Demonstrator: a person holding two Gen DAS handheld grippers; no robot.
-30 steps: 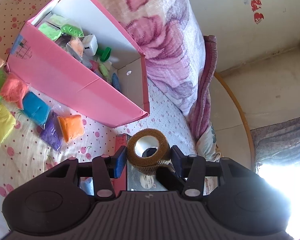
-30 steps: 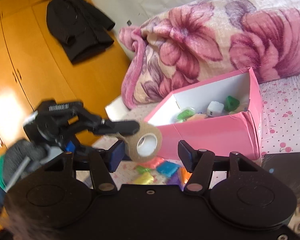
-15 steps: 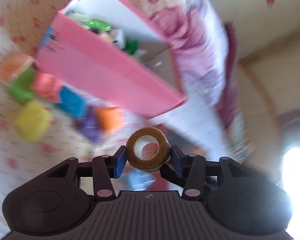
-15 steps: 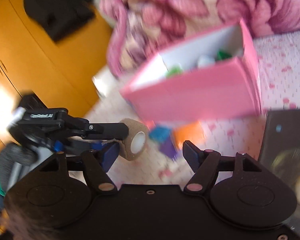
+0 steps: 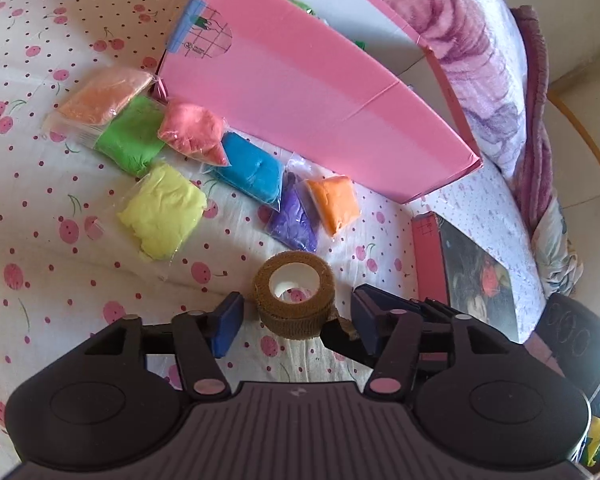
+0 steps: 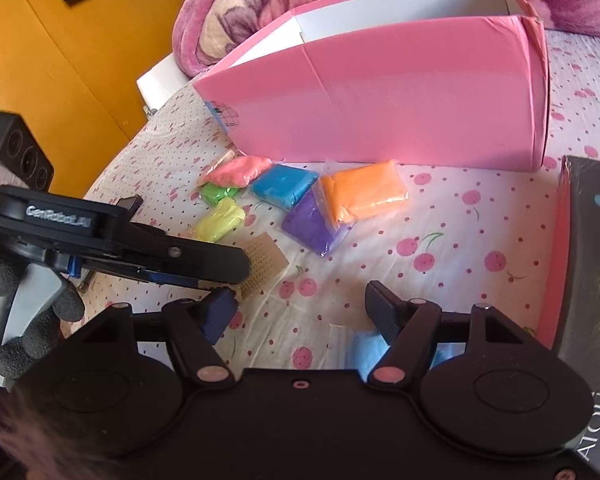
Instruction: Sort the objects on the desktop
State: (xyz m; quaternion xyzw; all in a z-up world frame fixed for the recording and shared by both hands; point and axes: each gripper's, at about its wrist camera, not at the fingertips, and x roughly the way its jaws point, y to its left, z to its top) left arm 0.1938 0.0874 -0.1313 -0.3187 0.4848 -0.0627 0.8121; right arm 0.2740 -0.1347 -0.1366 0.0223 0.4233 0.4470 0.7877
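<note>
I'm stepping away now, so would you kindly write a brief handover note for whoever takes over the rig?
Left gripper: open, straddling the brown bandage roll lying on the cherry-print sheet.
Right gripper: open, holding nothing.
Pink box: standing at the back.
Left: roll and clay bags in front of the box, including yellow, blue, orange, purple.

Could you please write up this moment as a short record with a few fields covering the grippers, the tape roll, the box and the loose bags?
left gripper: open, fingers either side of the tape roll
tape roll: brown, standing on end on the bedsheet, hole facing the camera
right gripper: open, holding nothing
pink box: open-topped, on the bed behind the bags
clay bags: seven, in front of the box, outside it
book: flat, right of the tape roll
</note>
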